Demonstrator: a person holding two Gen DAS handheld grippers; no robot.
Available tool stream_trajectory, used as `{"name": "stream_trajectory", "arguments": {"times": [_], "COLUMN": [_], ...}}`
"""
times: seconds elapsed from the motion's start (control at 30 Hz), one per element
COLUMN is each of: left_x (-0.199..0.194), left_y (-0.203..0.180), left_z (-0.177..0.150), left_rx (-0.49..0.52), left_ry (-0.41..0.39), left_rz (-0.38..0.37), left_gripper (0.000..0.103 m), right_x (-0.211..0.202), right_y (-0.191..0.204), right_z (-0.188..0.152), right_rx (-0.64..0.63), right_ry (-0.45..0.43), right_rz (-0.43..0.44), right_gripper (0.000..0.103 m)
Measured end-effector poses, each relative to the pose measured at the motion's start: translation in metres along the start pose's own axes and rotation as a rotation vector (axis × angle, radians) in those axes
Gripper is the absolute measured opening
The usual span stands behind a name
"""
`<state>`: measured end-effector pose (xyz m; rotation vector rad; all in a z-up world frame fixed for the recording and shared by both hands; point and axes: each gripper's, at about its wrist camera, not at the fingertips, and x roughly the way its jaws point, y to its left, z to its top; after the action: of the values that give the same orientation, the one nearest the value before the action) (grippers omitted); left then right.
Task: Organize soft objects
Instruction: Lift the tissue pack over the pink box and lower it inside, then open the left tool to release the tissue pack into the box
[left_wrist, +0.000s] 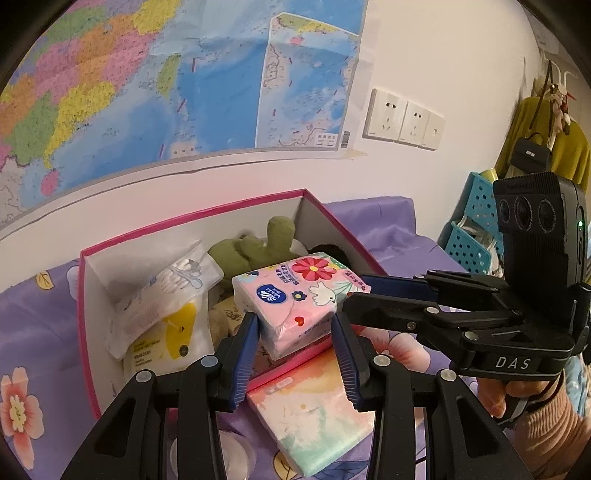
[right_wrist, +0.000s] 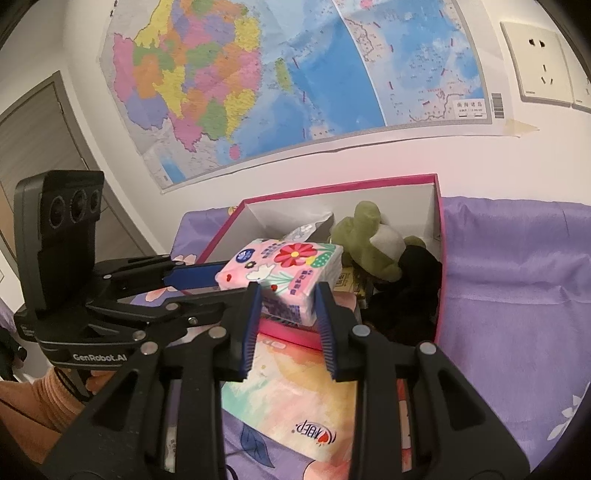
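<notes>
A pink flowered tissue pack (left_wrist: 295, 291) (right_wrist: 284, 269) hangs over the near edge of a pink-rimmed cardboard box (left_wrist: 192, 221) (right_wrist: 441, 258). My left gripper (left_wrist: 295, 321) (right_wrist: 218, 288) is shut on one end of the pack, its blue pads pressing both sides. My right gripper (right_wrist: 287, 291) (left_wrist: 354, 291) is shut on the other end. Inside the box lie a green plush toy (left_wrist: 255, 247) (right_wrist: 365, 240), a bag of cotton swabs (left_wrist: 166, 288), a yellow wipes pack (left_wrist: 166, 339) and something black and soft (right_wrist: 406, 284).
A pastel tissue pack (left_wrist: 314, 417) (right_wrist: 295, 398) lies on the purple flowered sheet (right_wrist: 517, 295) just in front of the box. The wall with a map (left_wrist: 147, 92) stands right behind the box. Blue baskets (left_wrist: 476, 221) stand at the right.
</notes>
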<state>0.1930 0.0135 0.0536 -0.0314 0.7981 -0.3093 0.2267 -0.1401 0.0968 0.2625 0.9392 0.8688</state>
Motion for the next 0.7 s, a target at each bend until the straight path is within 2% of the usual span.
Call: {"name": "stream_trajectory", "arguments": {"times": [0.7], "left_x": [0.028], "left_y": [0.011], "left_z": [0.008], "left_rx": [-0.036], "left_ry": [0.047], "left_rz": [0.03], "left_gripper": [0.04], "right_x": [0.031], "right_y": [-0.02], "right_z": [0.011], "right_rx": [0.039], "right_ry": [0.02], "right_rz": [-0.03], "right_gripper": [0.032]}}
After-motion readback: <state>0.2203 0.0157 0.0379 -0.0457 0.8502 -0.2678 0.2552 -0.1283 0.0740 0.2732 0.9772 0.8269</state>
